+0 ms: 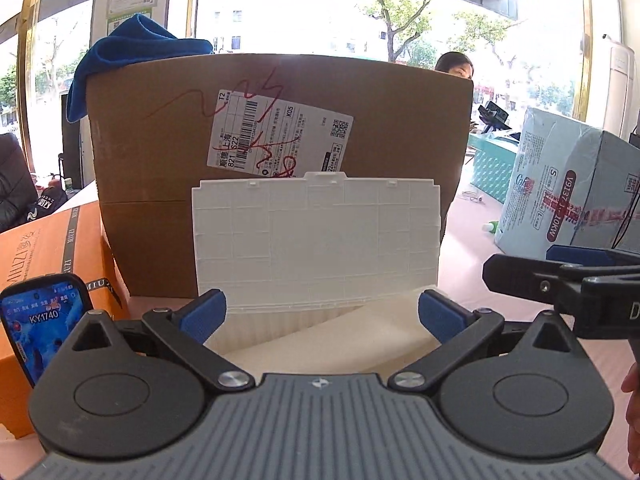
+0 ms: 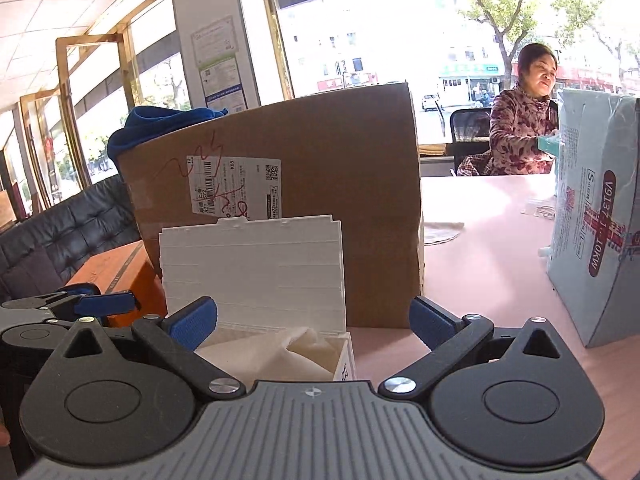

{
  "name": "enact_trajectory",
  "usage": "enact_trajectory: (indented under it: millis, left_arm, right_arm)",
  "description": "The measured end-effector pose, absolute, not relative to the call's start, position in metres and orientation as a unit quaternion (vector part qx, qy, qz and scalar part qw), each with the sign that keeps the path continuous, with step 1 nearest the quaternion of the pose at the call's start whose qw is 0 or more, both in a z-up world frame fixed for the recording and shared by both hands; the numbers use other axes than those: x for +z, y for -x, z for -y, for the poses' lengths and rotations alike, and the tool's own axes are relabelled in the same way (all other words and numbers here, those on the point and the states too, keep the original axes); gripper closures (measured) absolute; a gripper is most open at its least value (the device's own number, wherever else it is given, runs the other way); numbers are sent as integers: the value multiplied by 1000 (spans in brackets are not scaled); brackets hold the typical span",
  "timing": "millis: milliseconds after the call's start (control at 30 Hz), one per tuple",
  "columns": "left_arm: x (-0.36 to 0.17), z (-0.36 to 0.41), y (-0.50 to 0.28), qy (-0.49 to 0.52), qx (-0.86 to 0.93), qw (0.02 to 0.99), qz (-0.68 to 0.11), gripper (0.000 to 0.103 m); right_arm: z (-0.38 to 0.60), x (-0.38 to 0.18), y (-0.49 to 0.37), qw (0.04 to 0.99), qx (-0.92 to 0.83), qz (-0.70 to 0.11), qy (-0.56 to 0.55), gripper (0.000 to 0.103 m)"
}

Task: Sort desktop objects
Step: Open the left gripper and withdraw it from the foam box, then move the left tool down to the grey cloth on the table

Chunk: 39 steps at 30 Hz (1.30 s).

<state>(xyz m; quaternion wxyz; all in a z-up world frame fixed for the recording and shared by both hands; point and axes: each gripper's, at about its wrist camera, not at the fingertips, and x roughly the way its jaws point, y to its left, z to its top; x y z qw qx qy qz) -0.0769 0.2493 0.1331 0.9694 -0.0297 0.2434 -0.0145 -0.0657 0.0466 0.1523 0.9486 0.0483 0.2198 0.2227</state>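
Risk centres on the white storage box (image 2: pixel 280 344), which sits on the pink bench (image 2: pixel 488 264) directly against the cardboard carton (image 2: pixel 320 184), its lid (image 1: pixel 316 240) raised upright and white padding visible inside. Left tool (image 1: pixel 322 312) and right tool (image 2: pixel 312 320) are both spread wide, gripping nothing. A careless advance could knock the lid shut or shove the box sideways. The two tools are close together; collision is possible.

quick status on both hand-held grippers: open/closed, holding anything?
Left hand-held gripper: open, holding nothing; the open white box lies between its fingers.
Right hand-held gripper: open, holding nothing, above the same box.
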Motion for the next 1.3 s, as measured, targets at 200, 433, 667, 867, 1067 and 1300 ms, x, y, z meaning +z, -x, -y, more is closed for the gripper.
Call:
enact_trajectory:
  millis: [200,433,667,867,1067,1300]
  left_arm:
    - [118,-246,93,44,-18,966,-255,0]
    - [105,-240,129,23,-19,968,-250,0]
    - [83,-245,163,46,-11,965,-259,0]
    - [58,-251,189,64,-14,956,-285,0]
    - [52,-253,213,62,-12,958,-279,0]
    - [38,-256,216,76,-12,960,-268,0]
  right_arm:
    - [-45,139,81,947,214,-227,-74,0]
    - [-49,128,116,950,220,-216,-45,0]
    - [-42,112,152,949,229,-212,-43,0]
    - [-28,81,178,942,225,-235,-82,0]
    - [-18,59,198,931,221,-267,-115,0]
    - [-22,51,216,939,227,-247,-80,0]
